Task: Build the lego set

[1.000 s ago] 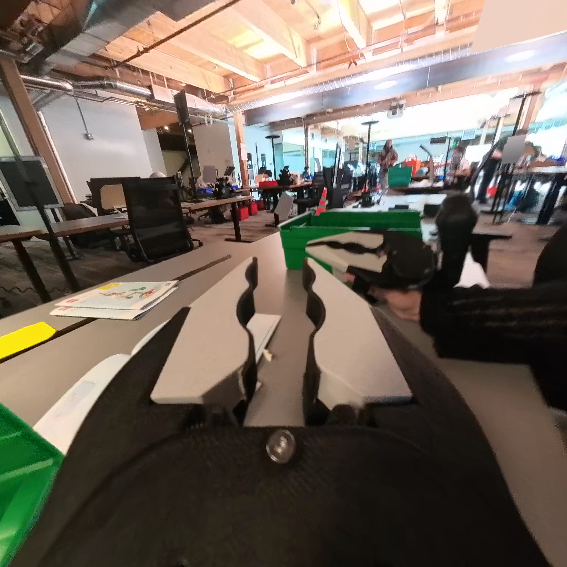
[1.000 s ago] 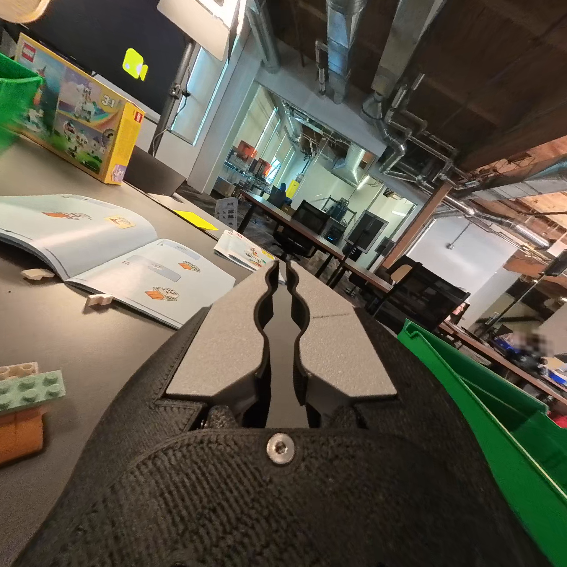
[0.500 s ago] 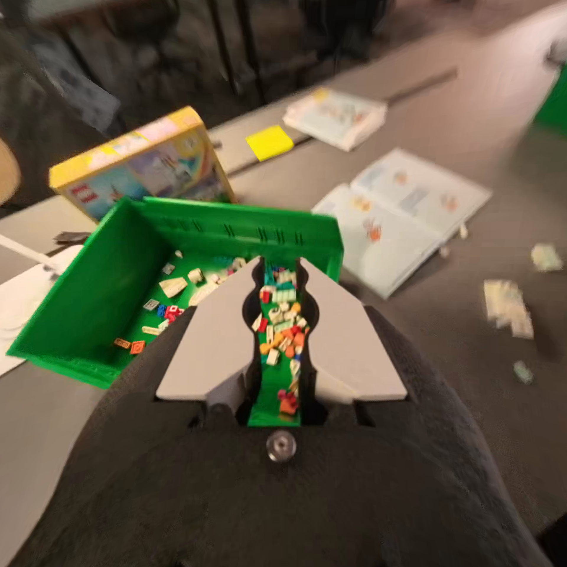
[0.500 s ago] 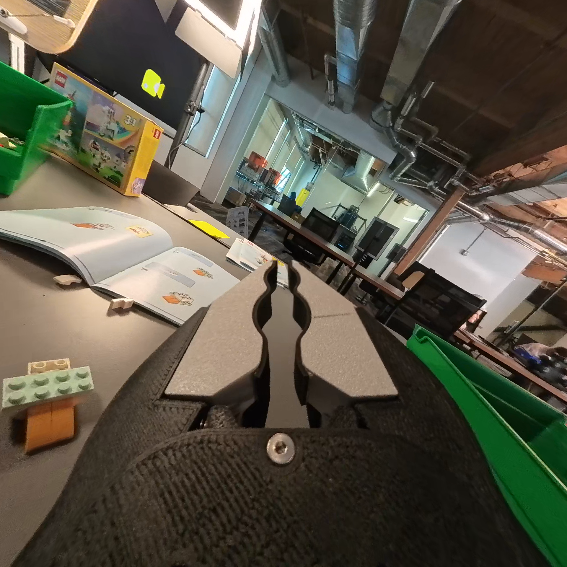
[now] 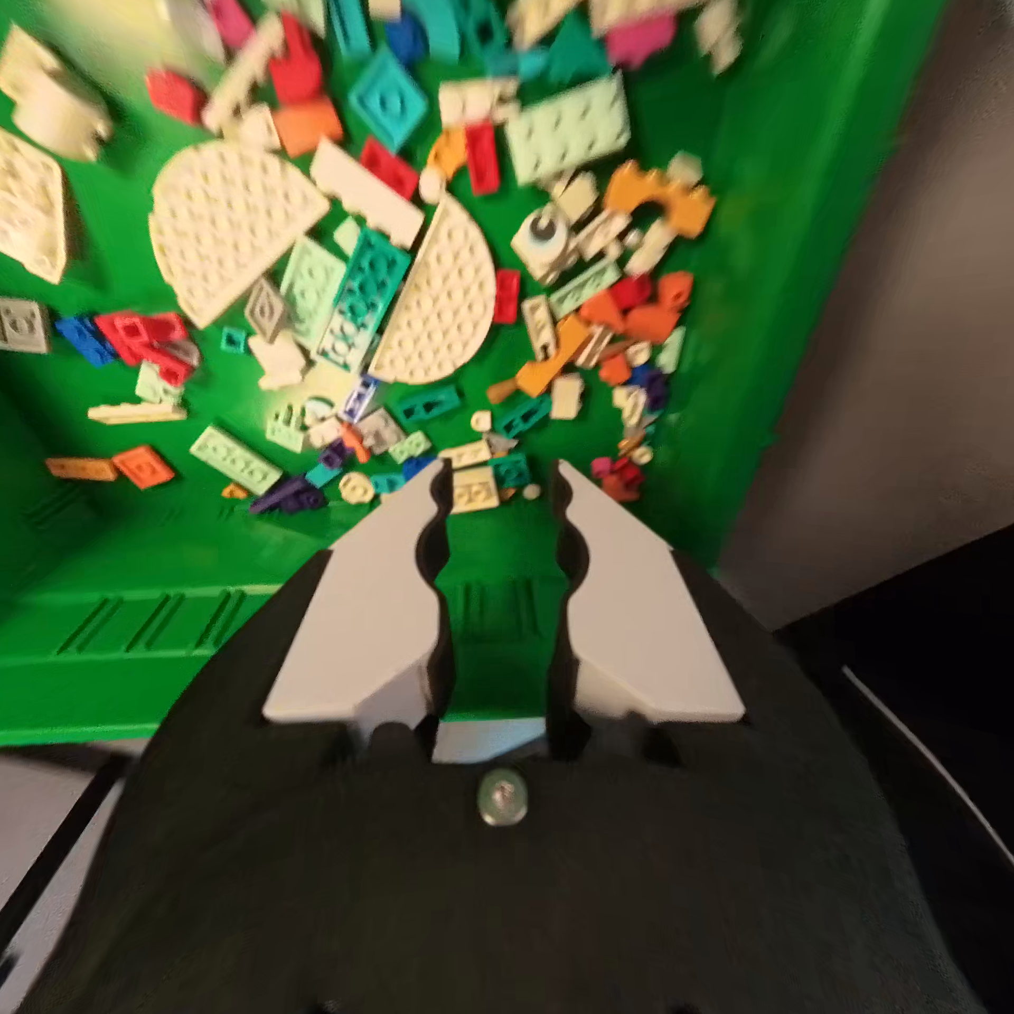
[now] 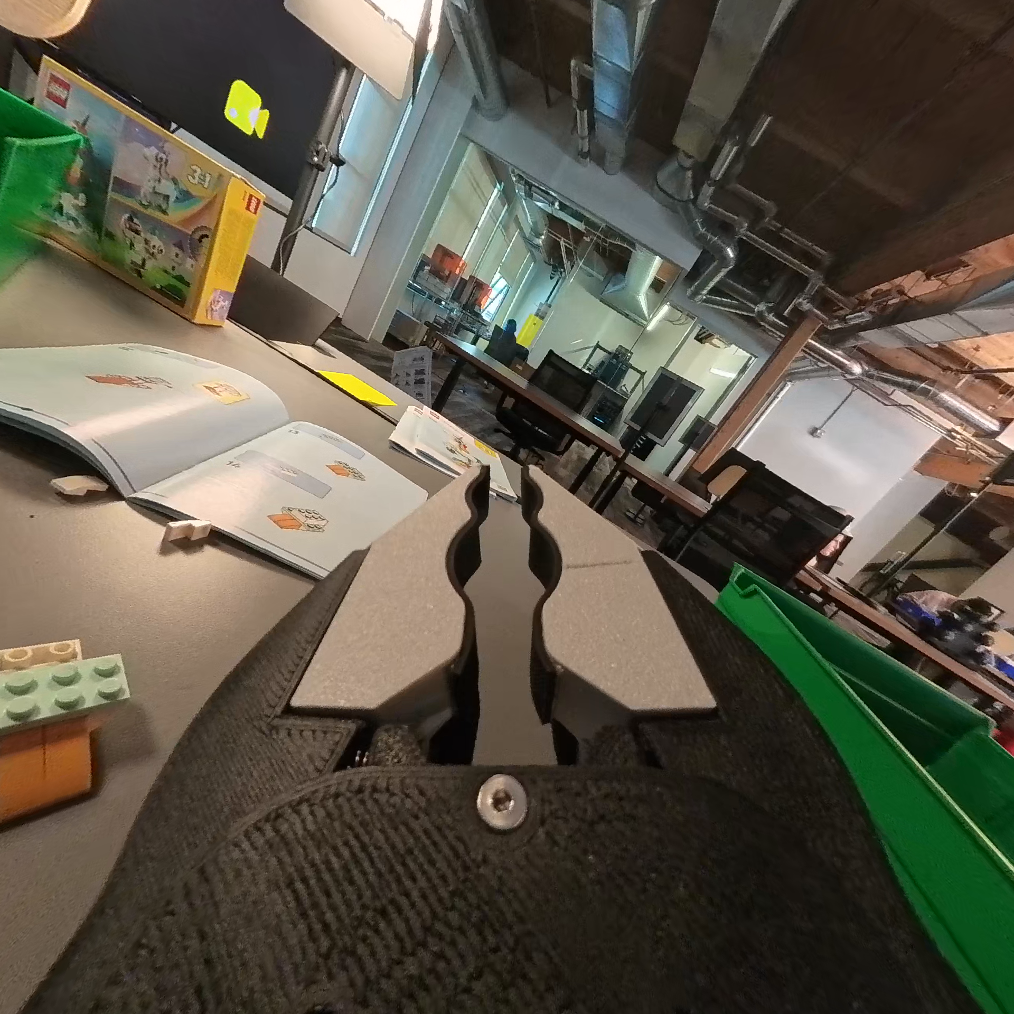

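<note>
My left claw (image 5: 500, 476) points down into the green bin (image 5: 768, 307), released, with a clear gap between its tips and nothing held. The picture there is blurred by motion. Loose lego pieces (image 5: 384, 285) cover the bin floor: two cream half-round plates (image 5: 439, 307), a mint plate (image 5: 568, 129), teal, red, orange and blue small parts. A small cream tile (image 5: 475, 490) lies just ahead of the tips, between them in the view; I cannot tell whether either tip touches it.

My right claw (image 6: 505, 476) lies low over the grey bench (image 6: 110, 576), its tips close together with a narrow slot between them, empty. To its left stands a partly built piece (image 6: 49, 730): a mint plate on an orange block, a tan part behind. The open instruction booklet (image 6: 181, 439) lies farther back, with two small cream parts (image 6: 186, 529) at its near edge. The yellow set box (image 6: 164, 219) stands beyond it, beside a green bin (image 6: 33, 186). A second green bin (image 6: 856, 730) sits just right of the claw. A closed booklet (image 6: 439, 439) and a yellow note (image 6: 356, 387) lie farther off.
</note>
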Demonstrator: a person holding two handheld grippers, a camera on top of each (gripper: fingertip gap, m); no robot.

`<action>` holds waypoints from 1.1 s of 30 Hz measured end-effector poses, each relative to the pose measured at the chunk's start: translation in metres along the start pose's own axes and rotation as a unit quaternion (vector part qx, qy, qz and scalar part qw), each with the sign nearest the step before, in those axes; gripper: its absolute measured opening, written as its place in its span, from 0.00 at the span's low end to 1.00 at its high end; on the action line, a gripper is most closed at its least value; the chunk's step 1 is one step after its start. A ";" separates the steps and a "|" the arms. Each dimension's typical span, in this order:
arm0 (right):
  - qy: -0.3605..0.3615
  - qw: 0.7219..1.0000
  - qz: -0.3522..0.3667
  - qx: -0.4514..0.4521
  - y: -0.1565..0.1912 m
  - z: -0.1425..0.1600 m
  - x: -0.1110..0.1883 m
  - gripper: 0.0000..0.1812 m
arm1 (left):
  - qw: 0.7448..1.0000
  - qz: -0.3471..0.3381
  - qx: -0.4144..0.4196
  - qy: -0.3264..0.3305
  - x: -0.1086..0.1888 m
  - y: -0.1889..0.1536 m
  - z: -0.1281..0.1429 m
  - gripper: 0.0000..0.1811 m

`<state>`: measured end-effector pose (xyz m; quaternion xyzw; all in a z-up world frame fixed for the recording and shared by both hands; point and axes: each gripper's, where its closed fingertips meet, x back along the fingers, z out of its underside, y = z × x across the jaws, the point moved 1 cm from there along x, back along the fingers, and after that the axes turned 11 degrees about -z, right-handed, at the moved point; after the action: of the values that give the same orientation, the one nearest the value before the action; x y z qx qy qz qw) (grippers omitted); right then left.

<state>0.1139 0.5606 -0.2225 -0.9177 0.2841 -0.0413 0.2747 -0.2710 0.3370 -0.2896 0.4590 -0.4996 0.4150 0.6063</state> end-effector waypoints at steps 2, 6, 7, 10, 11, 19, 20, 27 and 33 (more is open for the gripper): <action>0.001 1.000 0.000 0.001 0.000 0.000 0.000 0.05 | 0.998 -0.024 -0.014 0.059 -0.009 0.006 0.012 0.19; 0.002 1.000 -0.002 0.003 0.000 0.001 -0.001 0.05 | 0.991 -0.026 -0.012 0.128 -0.018 0.007 0.024 0.20; 0.002 1.000 -0.002 0.003 0.001 0.001 -0.001 0.05 | 0.990 -0.029 -0.014 0.136 -0.021 0.009 0.025 0.20; 0.002 1.000 -0.003 0.004 0.001 0.000 -0.001 0.05 | 0.987 -0.030 -0.013 0.159 -0.028 0.010 0.028 0.20; 0.002 1.000 -0.003 0.004 0.001 0.001 -0.001 0.05 | 0.986 -0.028 -0.010 0.166 -0.029 0.011 0.029 0.20; 0.000 1.000 -0.006 0.004 0.002 0.000 -0.002 0.05 | 0.985 -0.051 -0.038 0.161 -0.028 0.017 0.032 0.13; 0.000 1.000 -0.006 0.003 0.002 0.000 -0.002 0.05 | 0.987 -0.068 -0.043 0.142 -0.024 0.021 0.030 0.13; -0.008 1.000 -0.010 -0.005 0.003 -0.002 -0.002 0.05 | 0.966 -0.091 -0.035 -0.240 0.056 -0.007 -0.034 0.13; -0.018 0.999 -0.038 0.006 0.016 -0.008 -0.003 0.06 | 0.827 0.014 -0.037 -0.561 0.142 -0.090 -0.069 0.13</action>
<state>0.1015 0.5480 -0.2242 -0.9269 0.2435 -0.0371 0.2832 -0.1464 0.3895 -0.1675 0.5832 -0.7749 0.0755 0.2320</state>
